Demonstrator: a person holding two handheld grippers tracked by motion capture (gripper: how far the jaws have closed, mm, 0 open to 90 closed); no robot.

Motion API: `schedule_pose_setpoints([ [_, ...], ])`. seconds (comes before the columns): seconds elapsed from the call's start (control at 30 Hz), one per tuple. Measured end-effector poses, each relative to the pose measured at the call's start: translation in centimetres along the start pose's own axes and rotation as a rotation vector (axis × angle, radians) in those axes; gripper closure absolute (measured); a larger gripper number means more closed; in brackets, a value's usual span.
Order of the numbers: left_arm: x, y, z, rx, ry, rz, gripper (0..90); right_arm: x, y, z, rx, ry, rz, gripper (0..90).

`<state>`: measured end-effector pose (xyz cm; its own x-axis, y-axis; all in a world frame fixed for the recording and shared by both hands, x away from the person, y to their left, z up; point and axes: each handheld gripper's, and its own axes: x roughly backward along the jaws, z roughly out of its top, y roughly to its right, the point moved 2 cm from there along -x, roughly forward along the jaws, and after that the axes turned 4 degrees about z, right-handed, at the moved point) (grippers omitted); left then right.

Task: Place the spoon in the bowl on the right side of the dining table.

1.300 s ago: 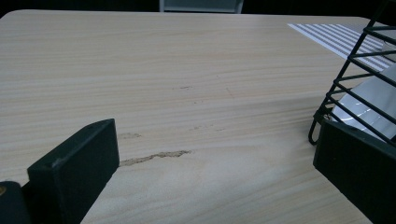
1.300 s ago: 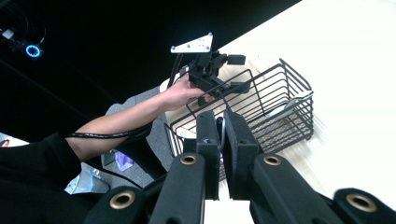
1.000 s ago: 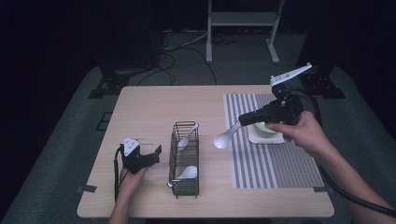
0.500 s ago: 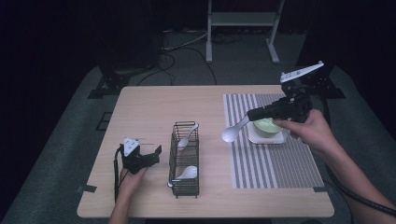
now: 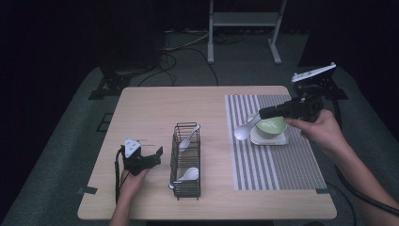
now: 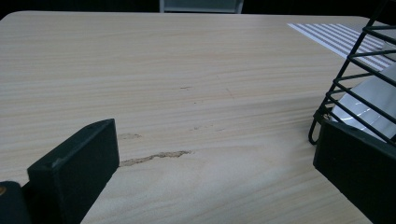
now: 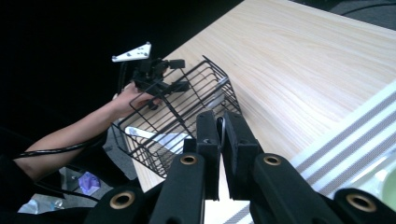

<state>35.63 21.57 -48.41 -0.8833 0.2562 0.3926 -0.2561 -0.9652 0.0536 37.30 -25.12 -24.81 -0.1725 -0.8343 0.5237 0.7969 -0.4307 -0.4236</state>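
My right gripper [image 5: 264, 113] is shut on the handle of a white spoon [image 5: 243, 132], whose bowl end hangs low over the striped mat [image 5: 273, 165], just left of a green bowl [image 5: 271, 127] on a white square plate [image 5: 277, 139]. In the right gripper view the jaws [image 7: 219, 122] pinch the thin handle [image 7: 219, 133] between them. A black wire basket [image 5: 187, 160] at the table's middle holds two more white spoons [image 5: 190, 137], [image 5: 188, 175]. My left gripper [image 5: 157, 157] rests on the table left of the basket, open with nothing in it [image 6: 215, 135].
The wooden table [image 5: 155, 108] has bare room at the back and left. Beyond the basket [image 7: 177, 116] in the right gripper view, a hand holds the left gripper [image 7: 154, 74]. A metal stand [image 5: 242, 28] and cables lie on the floor beyond the table.
My right gripper has carried the spoon to the right, from near the mat's left edge toward the bowl and plate. The left gripper has stayed in place.
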Motion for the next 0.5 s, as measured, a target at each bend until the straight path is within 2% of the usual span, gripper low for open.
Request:
schedule_pose_setpoints([
  [0.5,0.00,-0.06,0.00,0.005,0.002,-0.001,0.0,0.53,0.92,-0.11,-0.016,0.000,-0.034,85.4],
])
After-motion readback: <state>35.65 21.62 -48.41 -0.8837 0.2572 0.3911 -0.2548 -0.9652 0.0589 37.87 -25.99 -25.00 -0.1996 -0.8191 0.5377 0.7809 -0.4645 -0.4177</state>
